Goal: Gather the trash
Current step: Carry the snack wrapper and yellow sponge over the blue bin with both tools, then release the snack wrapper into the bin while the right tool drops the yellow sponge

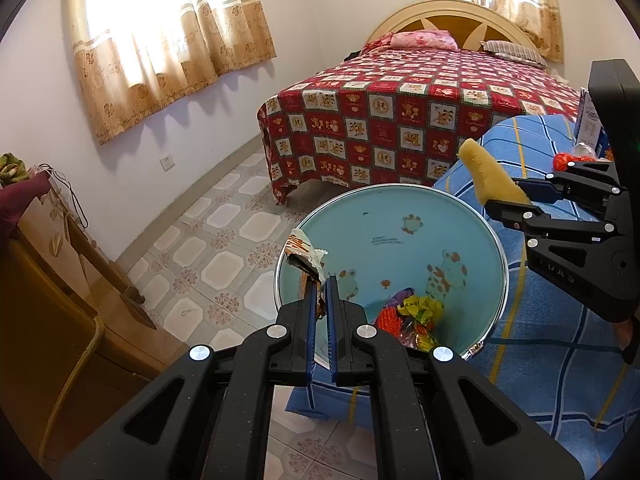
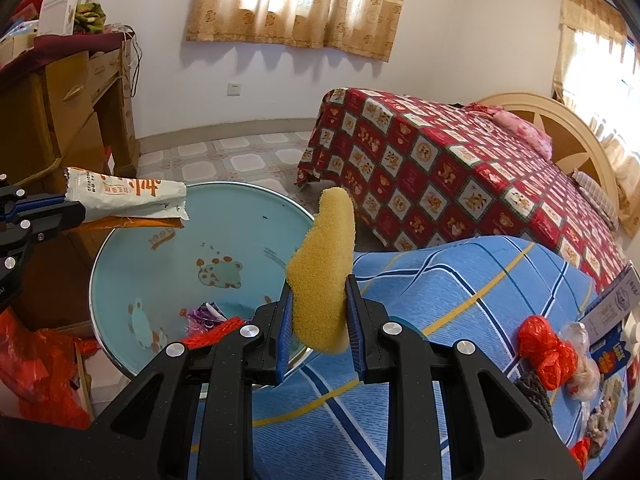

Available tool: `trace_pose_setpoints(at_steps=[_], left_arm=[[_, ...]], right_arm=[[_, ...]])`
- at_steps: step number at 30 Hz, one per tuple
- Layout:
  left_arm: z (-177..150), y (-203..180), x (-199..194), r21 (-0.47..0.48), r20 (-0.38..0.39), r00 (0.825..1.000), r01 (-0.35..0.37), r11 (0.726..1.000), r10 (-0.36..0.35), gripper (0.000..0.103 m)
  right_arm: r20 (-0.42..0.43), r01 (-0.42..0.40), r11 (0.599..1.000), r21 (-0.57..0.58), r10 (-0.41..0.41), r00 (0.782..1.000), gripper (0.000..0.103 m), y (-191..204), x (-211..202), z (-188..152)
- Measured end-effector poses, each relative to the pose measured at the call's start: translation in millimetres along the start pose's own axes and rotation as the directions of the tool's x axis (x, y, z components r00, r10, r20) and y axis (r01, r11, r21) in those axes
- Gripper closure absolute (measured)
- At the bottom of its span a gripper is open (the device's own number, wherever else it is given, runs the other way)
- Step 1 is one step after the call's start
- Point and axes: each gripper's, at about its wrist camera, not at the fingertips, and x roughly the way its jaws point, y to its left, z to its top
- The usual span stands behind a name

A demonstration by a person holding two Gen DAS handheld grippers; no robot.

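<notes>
1. Hovering over the blue bin [image 1: 400, 216], the left hand-held gripper [image 1: 320, 292] pinches a snack wrapper [image 1: 306, 258] tight, poised to drop it in.
2. The right hand-held gripper [image 2: 318, 312], jaws partway closed, squeezes a yellow sponge [image 2: 324, 272] above the bin's rim, beside the blue quilt [image 2: 460, 288].
3. More trash waits: red bag [image 2: 546, 344] on the quilt; nothing blocks the bin's mouth.

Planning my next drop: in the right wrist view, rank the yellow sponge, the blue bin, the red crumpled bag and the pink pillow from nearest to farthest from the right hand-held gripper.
1. Yellow sponge: clamped in the right hand-held gripper.
2. Blue bin: just ahead, to the left.
3. Red crumpled bag: on the blue cloth, to the right.
4. Pink pillow: far back on the bed.
</notes>
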Motion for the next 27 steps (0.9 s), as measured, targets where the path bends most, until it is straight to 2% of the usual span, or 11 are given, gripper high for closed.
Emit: trace_pose_setpoints(at_steps=[20, 22, 23, 24, 25, 27], left_arm=[[-0.9, 2.6, -1.5, -0.031, 0.006, 1.000, 0.022, 0.999, -0.022, 0.098], [-0.9, 2.0, -1.2, -0.045, -0.001, 0.999, 0.046, 0.998, -0.046, 0.095], [-0.5, 1.2, -0.8, -0.052, -0.005, 0.999, 0.054, 0.997, -0.054, 0.094], [-0.5, 0.0, 0.1, -0.063, -0.014, 0.998, 0.066, 0.996, -0.067, 0.088], [-0.1, 0.3, 0.5, -0.071, -0.016, 0.997, 0.073, 0.995, -0.074, 0.083], [0.4, -0.1, -1.5, -0.092, -0.009, 0.996, 0.085, 0.992, -0.086, 0.051]], right_arm=[[0.004, -0.047, 0.998, -0.033, 0.047, 0.999, 0.078, 16.9, 4.0, 6.2], [-0.006, -0.072, 0.997, -0.033, 0.071, 0.997, 0.073, 17.2, 6.3, 6.0], [-0.009, -0.083, 0.996, -0.029, 0.083, 0.997, 0.056, 17.5, 7.5, 4.9], [-0.005, -0.083, 0.996, -0.027, 0.083, 0.997, 0.044, 17.4, 6.9, 4.6], [-0.002, -0.080, 0.996, -0.026, 0.080, 0.997, 0.043, 18.2, 6.3, 4.0], [-0.006, -0.079, 0.997, -0.008, 0.079, 0.997, 0.042, 15.8, 4.6, 0.3]])
